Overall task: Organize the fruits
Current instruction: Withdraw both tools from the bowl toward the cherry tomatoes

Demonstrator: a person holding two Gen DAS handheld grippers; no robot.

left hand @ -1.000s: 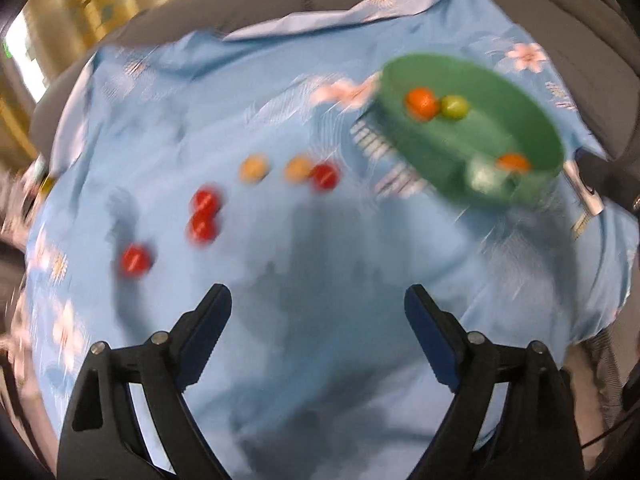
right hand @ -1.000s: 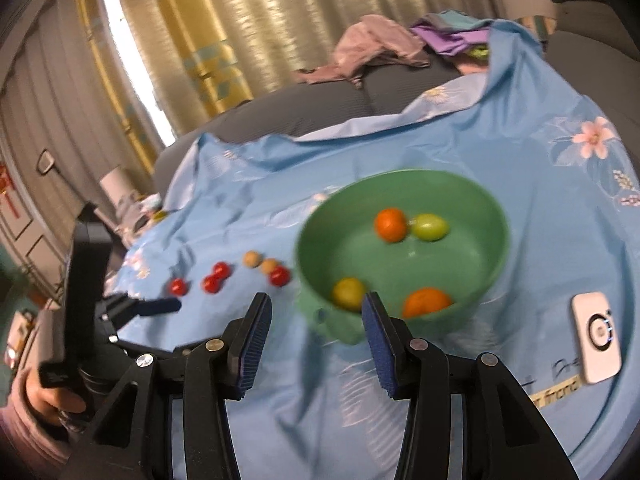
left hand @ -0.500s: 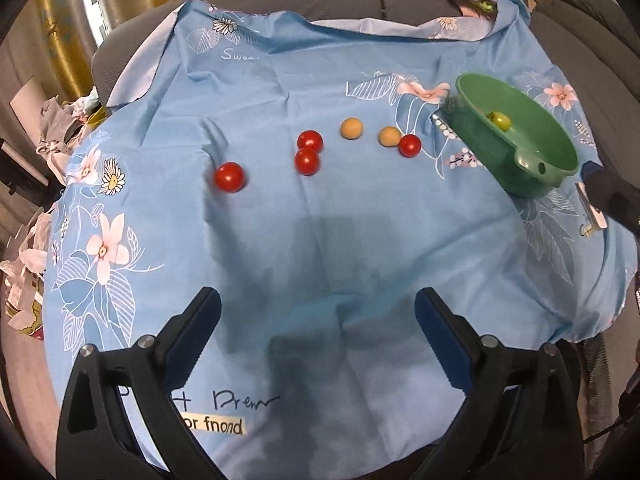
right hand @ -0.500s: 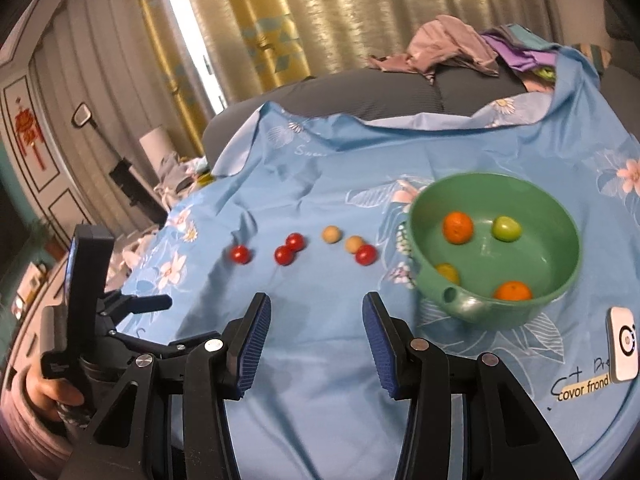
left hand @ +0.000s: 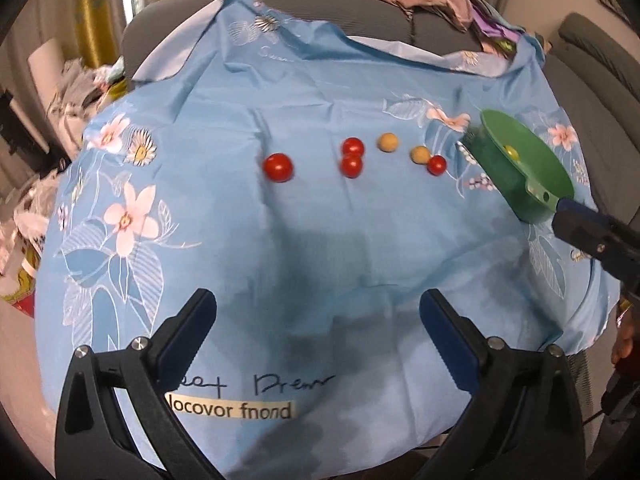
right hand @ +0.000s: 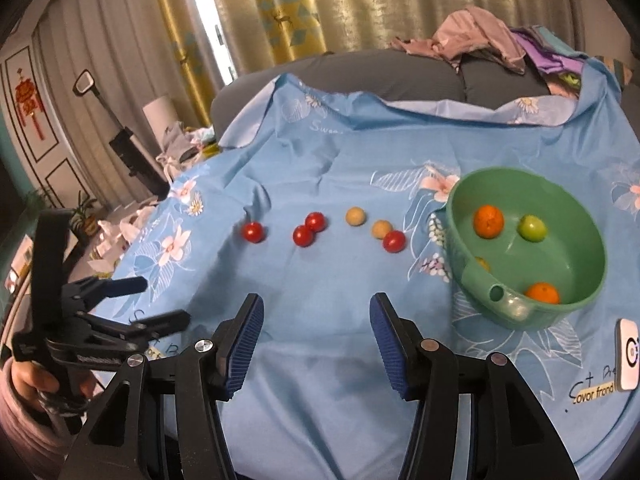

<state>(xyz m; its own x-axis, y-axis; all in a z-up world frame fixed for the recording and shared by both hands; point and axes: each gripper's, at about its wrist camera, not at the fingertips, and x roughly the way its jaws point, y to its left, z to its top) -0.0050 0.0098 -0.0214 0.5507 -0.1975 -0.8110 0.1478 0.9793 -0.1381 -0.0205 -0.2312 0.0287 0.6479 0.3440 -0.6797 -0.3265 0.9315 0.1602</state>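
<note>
A green bowl [right hand: 576,300] stands at the right on the blue floral cloth [right hand: 320,280]. It holds two oranges [right hand: 488,221], a green fruit [right hand: 532,228] and a yellow one partly hidden by the near rim. Several red tomatoes [left hand: 279,167] and two tan round fruits [left hand: 388,142] lie in a row left of the bowl [left hand: 532,168]. My left gripper [left hand: 318,320] is open and empty above the cloth's near part. My right gripper [right hand: 316,328] is open and empty, short of the row.
A white device [right hand: 627,355] lies on the cloth right of the bowl. A grey sofa with piled clothes [right hand: 480,40] runs behind. Curtains [right hand: 280,12] hang at the back. Clutter [left hand: 60,92] sits on the floor to the left.
Both grippers have pulled back and away from the bowl. The left view has swung to take in the whole cloth. The fruits have not moved.
</note>
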